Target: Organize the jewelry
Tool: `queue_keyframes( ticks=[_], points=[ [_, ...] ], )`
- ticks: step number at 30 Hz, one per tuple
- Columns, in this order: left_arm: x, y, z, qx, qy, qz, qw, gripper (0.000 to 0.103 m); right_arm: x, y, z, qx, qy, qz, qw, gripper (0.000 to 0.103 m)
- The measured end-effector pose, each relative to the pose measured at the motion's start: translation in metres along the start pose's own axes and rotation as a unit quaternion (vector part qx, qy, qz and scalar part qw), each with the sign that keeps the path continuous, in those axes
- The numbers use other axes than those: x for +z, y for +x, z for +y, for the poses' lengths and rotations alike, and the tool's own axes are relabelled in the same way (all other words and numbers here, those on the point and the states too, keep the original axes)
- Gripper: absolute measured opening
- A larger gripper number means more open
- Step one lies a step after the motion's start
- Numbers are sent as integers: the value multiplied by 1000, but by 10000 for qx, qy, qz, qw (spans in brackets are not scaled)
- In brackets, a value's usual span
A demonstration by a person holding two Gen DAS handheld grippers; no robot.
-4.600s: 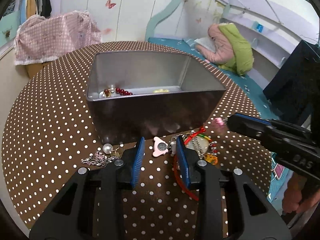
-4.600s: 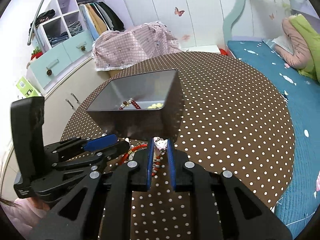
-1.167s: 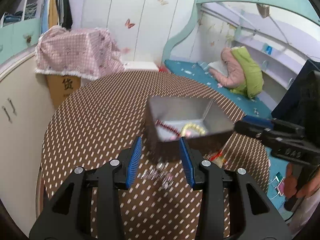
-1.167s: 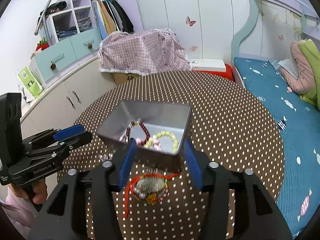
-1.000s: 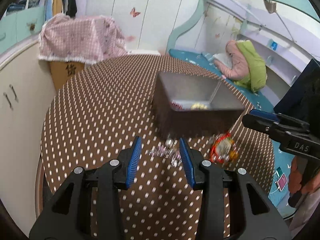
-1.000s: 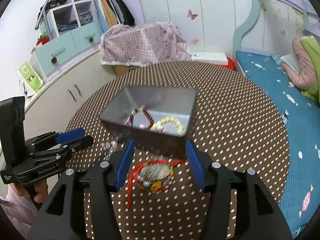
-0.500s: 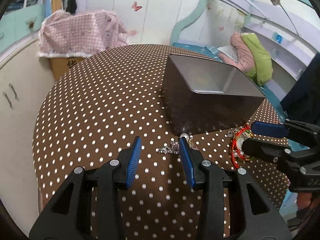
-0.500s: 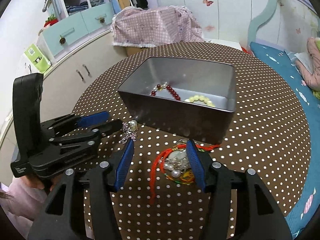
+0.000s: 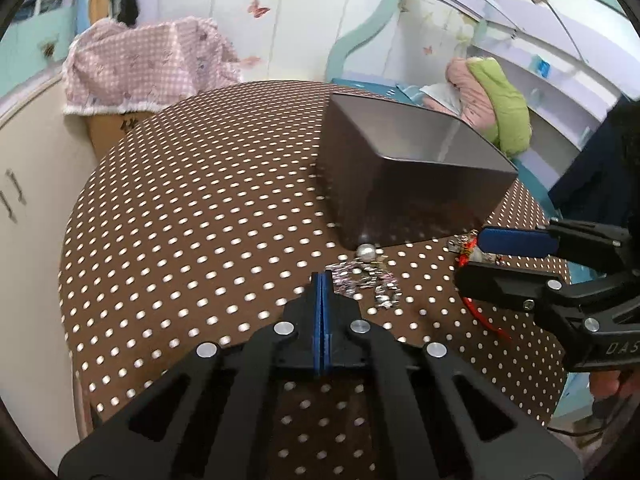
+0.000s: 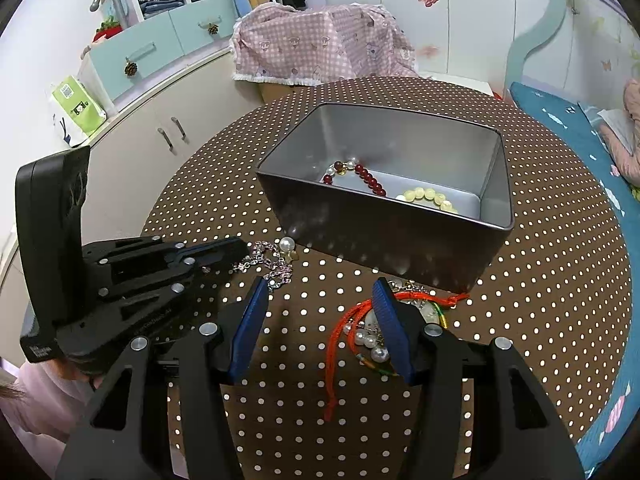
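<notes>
A grey metal box stands on the dotted brown round table. Inside lie a dark red bead bracelet and a pale yellow bead bracelet. A silver chain with a pearl lies in front of the box, also in the right wrist view. My left gripper is shut at the chain's left end; a pinch on it does not show. My right gripper is open, low over the table. A red cord bracelet with pearls lies by its right finger.
A pink checked cloth covers a box behind the table. White cabinets stand at the left, a blue bed at the right. The table edge is near on the left.
My left gripper has shut and come down to the chain's left end. My right gripper has dropped lower over the table beside the red cord bracelet, still open.
</notes>
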State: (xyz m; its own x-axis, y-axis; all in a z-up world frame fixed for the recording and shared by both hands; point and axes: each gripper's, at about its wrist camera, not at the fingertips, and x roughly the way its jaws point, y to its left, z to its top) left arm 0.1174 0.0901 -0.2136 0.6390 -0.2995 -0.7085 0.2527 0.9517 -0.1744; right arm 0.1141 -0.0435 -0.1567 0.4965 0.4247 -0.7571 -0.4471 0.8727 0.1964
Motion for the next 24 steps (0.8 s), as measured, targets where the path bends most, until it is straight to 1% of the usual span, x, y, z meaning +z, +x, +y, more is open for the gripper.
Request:
queue_keyframes(
  ticks=[3,5,7,8,9,11,12,13,14,15,16,18,20,21,23,24],
  points=[
    [-2,-8,10,-88,-162,-38,9998,0,0,1,3,17,-10,15,10000,52],
    [-2,-14,12,-263,-153,-78,9995,2,3,3,6,26,-32,25,10000,52],
    [-1,-16,8,-371,-46,-69,9993,25,2,4,7,48,-43,37,10000,52],
    [-1,-17,4,-372,62,-97,9992,44,3,4,9,43,-65,40,10000,52],
    [-1,-16,0,-403,164,-106,9990,45,3,4,9,45,-77,39,10000,52],
    [-1,-9,-9,-350,375,-17,9987,45,3,3,9,37,-78,31,10000,52],
    [-3,-1,-13,-174,498,126,9985,41,3,2,8,27,-76,28,10000,52],
    [-5,-1,-18,-4,685,18,9977,35,3,2,7,10,-68,27,10000,52],
    [-5,-1,-23,216,895,29,9957,27,2,2,6,-11,-51,28,10000,52],
    [-6,0,-25,341,950,62,9949,15,2,2,5,-21,-41,30,10000,52],
    [-4,0,-23,425,913,106,9949,11,1,1,4,-23,-31,31,10000,51],
    [-3,-2,-17,354,755,153,9964,9,1,1,3,-41,3,32,10000,52],
    [-3,-6,-11,463,637,119,9968,7,1,1,2,-25,16,18,10000,52],
    [-3,-9,-8,395,528,86,9978,3,1,2,4,0,4,10,10000,51],
    [-1,-17,1,214,202,30,9996,3,3,3,7,68,-42,-12,10000,51],
    [-1,-21,5,180,104,-20,9998,3,4,4,8,101,-51,-24,9999,51]
  ],
)
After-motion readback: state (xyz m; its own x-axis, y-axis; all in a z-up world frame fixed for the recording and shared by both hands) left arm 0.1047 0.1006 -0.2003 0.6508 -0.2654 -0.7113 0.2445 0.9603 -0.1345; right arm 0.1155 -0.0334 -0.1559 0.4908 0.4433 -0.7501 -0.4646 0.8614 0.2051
